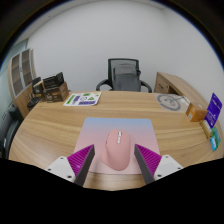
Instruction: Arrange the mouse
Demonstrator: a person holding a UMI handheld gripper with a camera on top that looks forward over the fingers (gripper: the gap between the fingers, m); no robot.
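A pale pink mouse [115, 150] lies on a pastel pink-and-blue mouse mat [100, 130] on the wooden desk [50, 125]. My gripper [113, 163] is open, with one magenta-padded finger [80, 160] at the mouse's left and the other at its right. The mouse stands between the fingers, resting on the mat, with a small gap at each side. Its rear end sits near the mat's front edge.
A black office chair [125, 75] stands behind the desk. A green-and-purple booklet [82, 99] lies at the back left, with dark boxes [45, 90] further left. A round grey object [172, 102], a box [195, 112] and a purple item [212, 108] sit at the right.
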